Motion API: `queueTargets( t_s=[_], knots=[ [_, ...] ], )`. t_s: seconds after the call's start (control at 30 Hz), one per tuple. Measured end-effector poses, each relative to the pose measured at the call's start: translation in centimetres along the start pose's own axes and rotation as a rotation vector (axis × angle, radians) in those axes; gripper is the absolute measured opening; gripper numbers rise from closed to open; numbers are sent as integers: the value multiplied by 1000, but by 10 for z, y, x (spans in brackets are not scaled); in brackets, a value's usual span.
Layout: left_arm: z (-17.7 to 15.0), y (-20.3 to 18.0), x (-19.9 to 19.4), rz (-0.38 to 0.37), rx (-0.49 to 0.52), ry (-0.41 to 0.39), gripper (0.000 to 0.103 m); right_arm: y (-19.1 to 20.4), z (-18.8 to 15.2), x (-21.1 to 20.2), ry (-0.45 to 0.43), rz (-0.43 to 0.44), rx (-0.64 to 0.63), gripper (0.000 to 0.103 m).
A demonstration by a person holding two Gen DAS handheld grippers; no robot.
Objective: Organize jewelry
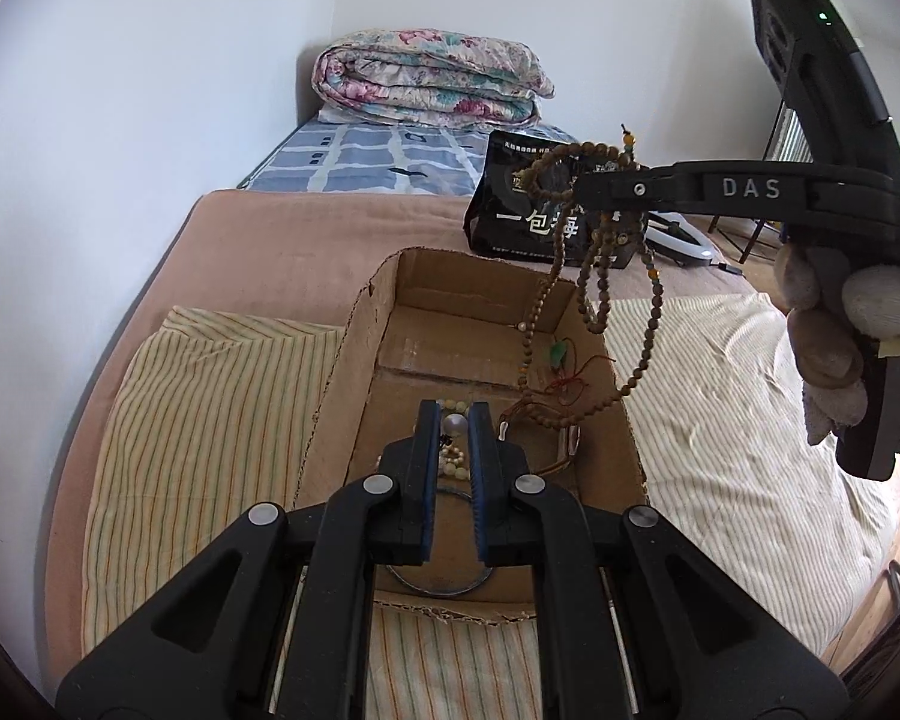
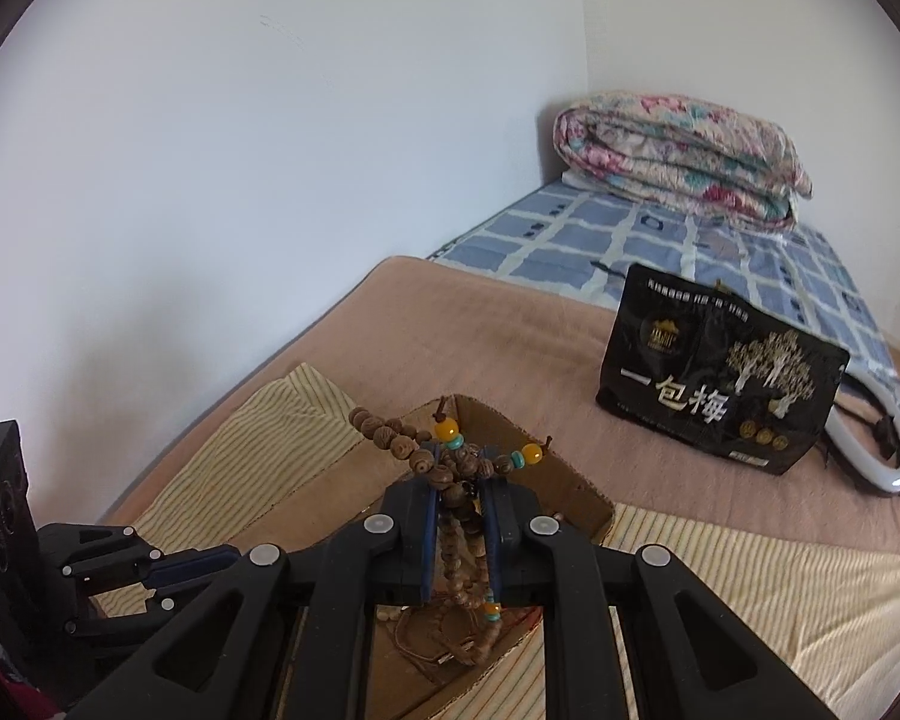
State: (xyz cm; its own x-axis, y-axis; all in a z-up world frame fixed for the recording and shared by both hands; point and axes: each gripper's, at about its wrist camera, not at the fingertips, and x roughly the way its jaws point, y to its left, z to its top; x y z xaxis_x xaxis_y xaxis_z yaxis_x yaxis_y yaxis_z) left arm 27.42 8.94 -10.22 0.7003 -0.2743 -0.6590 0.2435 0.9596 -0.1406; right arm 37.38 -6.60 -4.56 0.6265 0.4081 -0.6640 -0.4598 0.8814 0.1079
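Observation:
An open cardboard box point(image 1: 354, 372) sits on a striped cloth on the bed and holds several pieces of jewelry. My right gripper point(image 2: 459, 456) is shut on a long brown wooden bead necklace point(image 2: 450, 474) with yellow and teal beads. In the left wrist view the right gripper point(image 1: 576, 186) holds that necklace point(image 1: 594, 294) above the box, its loops hanging down into it. My left gripper point(image 1: 453, 414) hovers low over the near part of the box, its jaws a little apart around nothing, above a pale bead bracelet point(image 1: 453, 462) and a thin metal bangle point(image 1: 444, 585).
A black snack bag point(image 2: 720, 378) stands behind the box, with a white ring light point(image 2: 870, 456) beside it. A folded floral quilt point(image 2: 678, 156) lies at the bed's far end against the wall. The wall runs along the left.

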Motion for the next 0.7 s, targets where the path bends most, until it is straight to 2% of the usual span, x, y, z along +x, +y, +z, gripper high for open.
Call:
queueTargets(
  t_s=[0.13, 0.23, 0.27, 0.3, 0.33, 0.37, 0.4, 0.47, 0.7],
  knots=[
    [-2, -2, 3, 20, 14, 0, 7, -5, -7, 10, 23, 19, 36, 17],
    [-2, -1, 5, 26, 9, 6, 10, -7, -11, 14, 39, 15, 44, 33],
    [-2, -1, 5, 28, 10, 6, 22, -7, -12, 15, 41, 11, 46, 40],
    [-2, -1, 5, 30, 10, 3, 42, -7, -12, 16, 44, 11, 48, 54],
    [-3, -1, 4, 33, 9, -2, 53, -7, -13, 17, 49, 10, 50, 62],
    [-3, 0, 3, 33, 3, -10, 69, -7, -14, 17, 53, -6, 50, 80],
    [-4, 1, 2, 30, -5, -19, 75, -7, -15, 18, 54, -21, 49, 93],
    [-4, 3, 0, 23, -20, -27, 76, -6, -17, 16, 44, -27, 46, 102],
    [-4, 3, 1, 25, -24, -10, 76, -4, -21, 19, 72, -68, 52, 103]
  ],
)
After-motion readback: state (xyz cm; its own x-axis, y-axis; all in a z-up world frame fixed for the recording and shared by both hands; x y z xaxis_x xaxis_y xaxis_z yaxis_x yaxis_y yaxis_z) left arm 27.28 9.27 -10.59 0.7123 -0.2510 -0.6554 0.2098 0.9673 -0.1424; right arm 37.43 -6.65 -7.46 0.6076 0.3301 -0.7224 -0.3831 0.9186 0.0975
